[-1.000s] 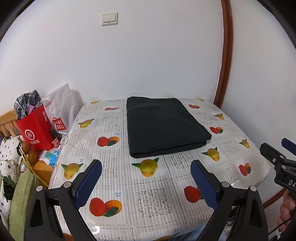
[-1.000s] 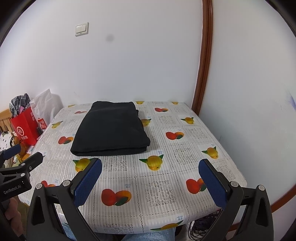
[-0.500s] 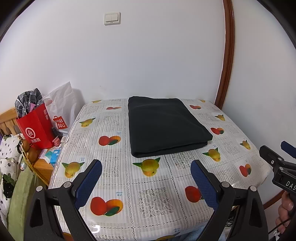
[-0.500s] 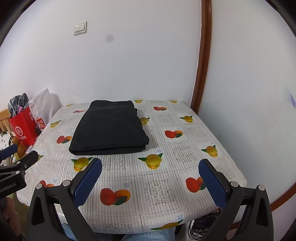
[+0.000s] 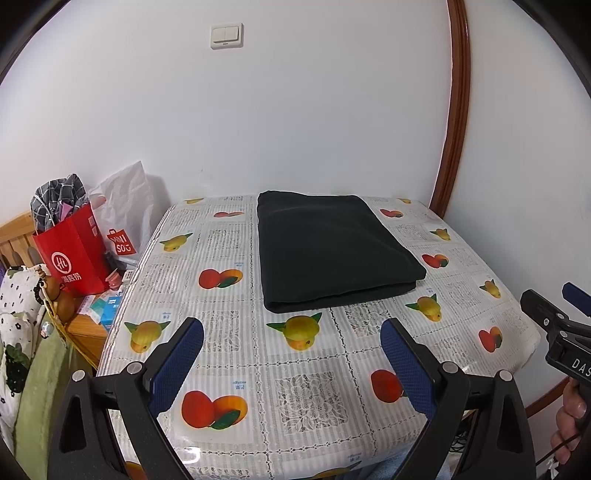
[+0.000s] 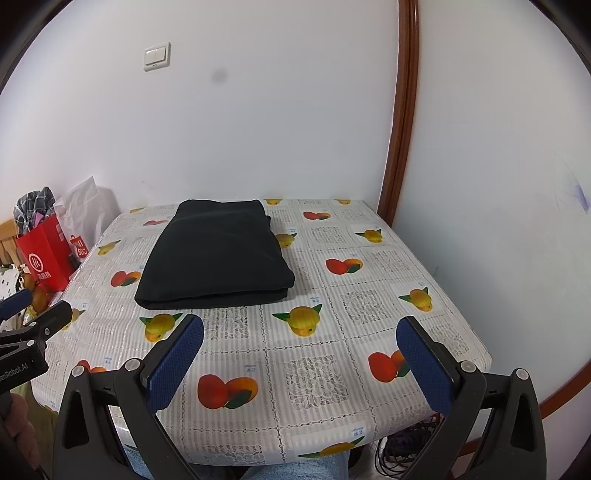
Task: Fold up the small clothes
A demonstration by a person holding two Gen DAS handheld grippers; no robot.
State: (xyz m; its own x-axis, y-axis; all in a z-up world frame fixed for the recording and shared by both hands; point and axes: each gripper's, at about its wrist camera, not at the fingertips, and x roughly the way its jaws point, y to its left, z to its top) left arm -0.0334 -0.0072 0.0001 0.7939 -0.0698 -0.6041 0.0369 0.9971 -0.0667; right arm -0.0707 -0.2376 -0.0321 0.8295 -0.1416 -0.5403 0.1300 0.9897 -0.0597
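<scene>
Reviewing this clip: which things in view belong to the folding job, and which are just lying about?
Belongs to the job:
- black folded garment on the table
- left hand-held gripper, open, holding nothing
- right hand-held gripper, open, holding nothing

Just lying about:
- red paper bag beside the table
- white Miniso bag
- wall switch

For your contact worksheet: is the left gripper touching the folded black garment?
Apart. The left wrist view shows the left gripper open, with bare tablecloth between its fingertips and the folded black garment.
</scene>
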